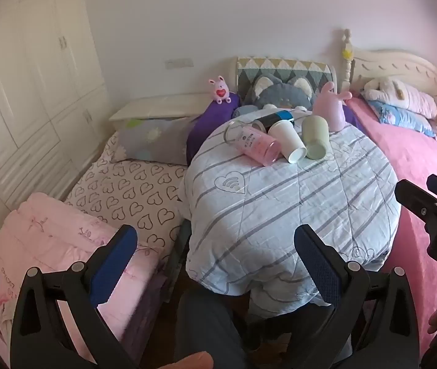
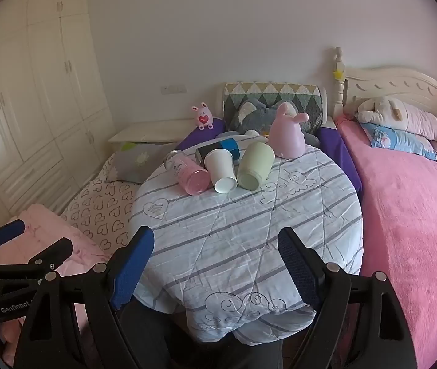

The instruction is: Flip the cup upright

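Cups lie tipped on the striped quilt (image 2: pixel 249 230): white cup (image 2: pixel 222 169) between pink glass (image 2: pixel 189 173) and green cup (image 2: pixel 255 166), well beyond both released grippers, left gripper (image 1: pixel 215 258) and right gripper (image 2: pixel 215 261).

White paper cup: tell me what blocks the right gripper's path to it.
Nothing visible blocks it. Only bare striped quilt lies between the open right gripper and the white paper cup. The pink glass tumbler and green cup crowd its sides, leaving little finger room.
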The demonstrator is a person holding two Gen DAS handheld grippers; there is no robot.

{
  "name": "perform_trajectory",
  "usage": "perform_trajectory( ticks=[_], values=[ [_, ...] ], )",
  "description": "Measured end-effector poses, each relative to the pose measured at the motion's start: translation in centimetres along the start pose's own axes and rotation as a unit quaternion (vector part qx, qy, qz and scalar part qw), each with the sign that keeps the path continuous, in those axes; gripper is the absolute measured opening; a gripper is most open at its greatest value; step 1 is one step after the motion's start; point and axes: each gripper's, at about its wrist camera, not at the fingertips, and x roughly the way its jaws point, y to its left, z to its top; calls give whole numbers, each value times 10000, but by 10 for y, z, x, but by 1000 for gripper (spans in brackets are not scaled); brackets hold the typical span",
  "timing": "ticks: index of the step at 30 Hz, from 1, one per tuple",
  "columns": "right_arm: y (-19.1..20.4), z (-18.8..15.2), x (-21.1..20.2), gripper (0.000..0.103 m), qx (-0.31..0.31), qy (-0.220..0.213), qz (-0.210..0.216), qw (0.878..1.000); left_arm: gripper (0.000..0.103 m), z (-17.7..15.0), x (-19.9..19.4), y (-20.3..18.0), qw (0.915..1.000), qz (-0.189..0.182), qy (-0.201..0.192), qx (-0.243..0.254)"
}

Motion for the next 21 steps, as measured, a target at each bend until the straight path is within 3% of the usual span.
perform_trajectory(
  ticks=[21],
  values=[
    [0, -2, 7, 84, 1, 32, -20, 10000, 103, 1, 5, 11, 10000, 78, -20, 1]
  ],
)
